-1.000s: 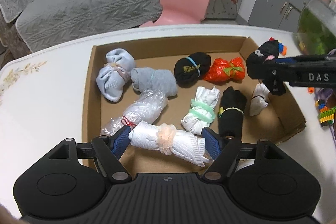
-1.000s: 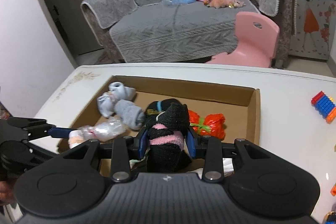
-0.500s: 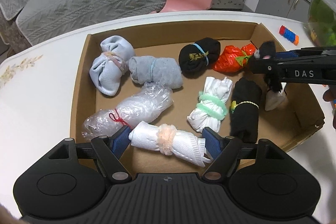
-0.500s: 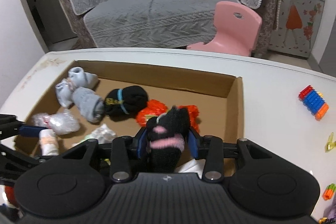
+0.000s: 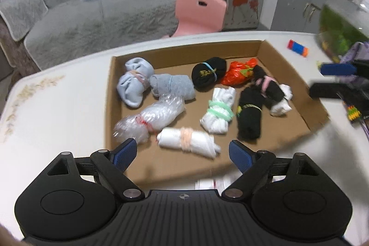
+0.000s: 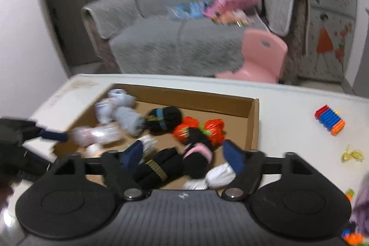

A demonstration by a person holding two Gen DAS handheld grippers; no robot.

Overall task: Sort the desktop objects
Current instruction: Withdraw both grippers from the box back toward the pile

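Both releases are best finished by lifting clear only once the pads are well off each bundle, so nothing is dragged out of the cardboard box (image 5: pixel 316 119).

The left gripper (image 5: pixel 182 152) is angled steeply down at the box's near edge, jaws opening, nothing gripped; the white roll with the peach band (image 5: pixel 188 141) lies free on the box floor just beyond the pads.

The right gripper (image 6: pixel 182 155) is tilted down over the box's right end, jaws opening; the black bundle with the pink band (image 6: pixel 198 153) lies loose between them, on the box floor.
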